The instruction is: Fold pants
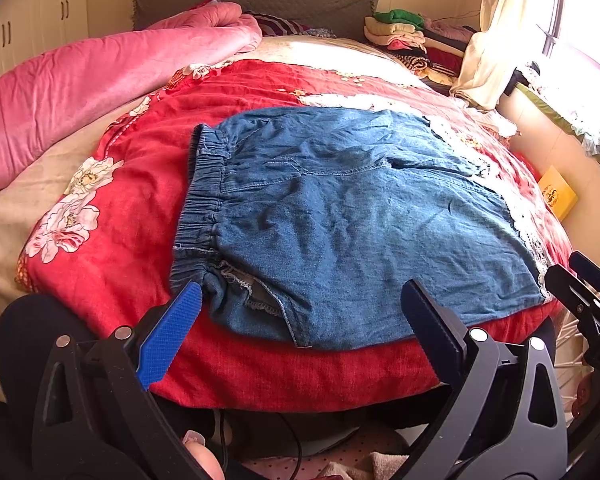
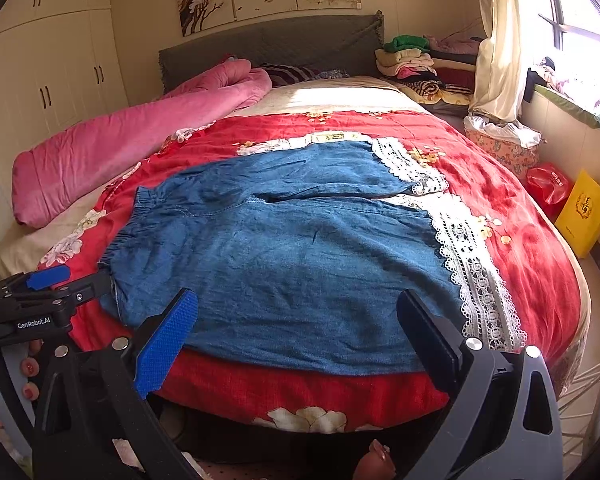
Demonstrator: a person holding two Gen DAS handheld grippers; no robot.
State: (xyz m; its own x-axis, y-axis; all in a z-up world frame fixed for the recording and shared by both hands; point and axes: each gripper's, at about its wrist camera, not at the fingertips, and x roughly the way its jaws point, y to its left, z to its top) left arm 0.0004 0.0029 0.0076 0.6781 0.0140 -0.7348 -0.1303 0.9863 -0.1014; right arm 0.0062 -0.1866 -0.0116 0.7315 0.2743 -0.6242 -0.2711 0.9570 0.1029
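Observation:
Blue denim pants with an elastic waistband on the left and white lace hems on the right lie spread flat on the red floral quilt; they also show in the right wrist view. My left gripper is open and empty, hovering over the pants' near edge by the waistband. My right gripper is open and empty over the near edge toward the lace hem. The right gripper shows at the left view's right edge, and the left gripper at the right view's left edge.
A rolled pink duvet lies along the bed's left side. Folded clothes are stacked by the grey headboard. A yellow box, a red bag and a floral bin stand on the floor at the right, under the window.

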